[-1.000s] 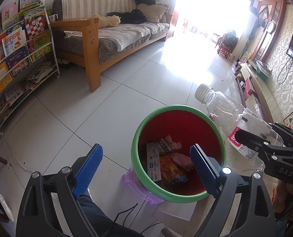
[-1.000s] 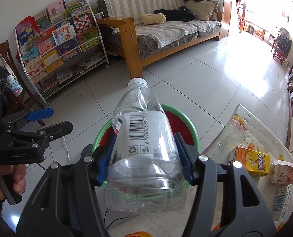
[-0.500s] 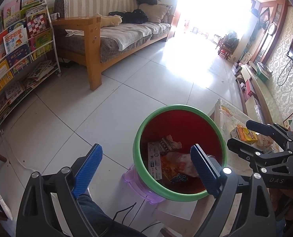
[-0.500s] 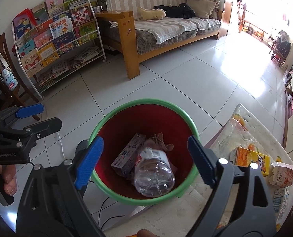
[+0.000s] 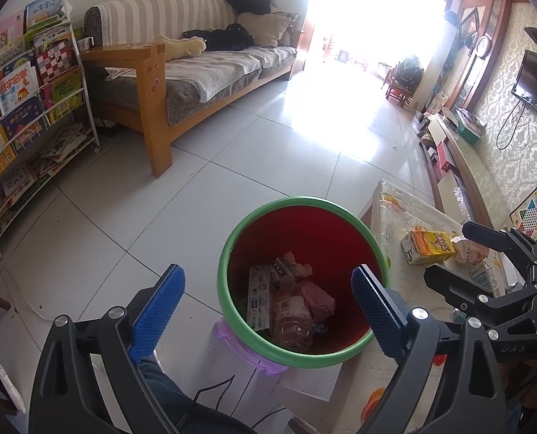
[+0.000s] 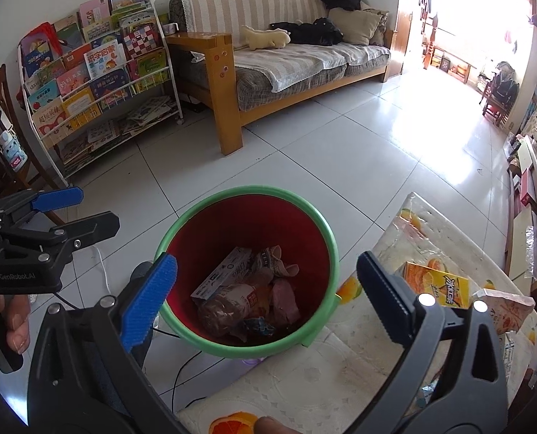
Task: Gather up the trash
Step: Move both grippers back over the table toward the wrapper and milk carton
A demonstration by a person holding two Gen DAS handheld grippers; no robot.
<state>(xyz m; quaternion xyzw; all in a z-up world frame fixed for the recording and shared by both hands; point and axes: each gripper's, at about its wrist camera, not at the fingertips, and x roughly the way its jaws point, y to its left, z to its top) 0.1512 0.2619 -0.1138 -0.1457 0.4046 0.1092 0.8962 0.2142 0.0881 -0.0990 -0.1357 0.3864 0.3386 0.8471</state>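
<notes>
1. The clear plastic bottle that the right tongs gripped a second earlier lay inside the red bin among wrappers.
2. Both the right tongs and the left tongs stood wide open, holding nothing.
3. One piece was binned; a yellow juice carton and a snack packet waited on the worktop, right of the bin.
4. Beyond lay white floor tiles, a sofa and a bookrack.
</notes>
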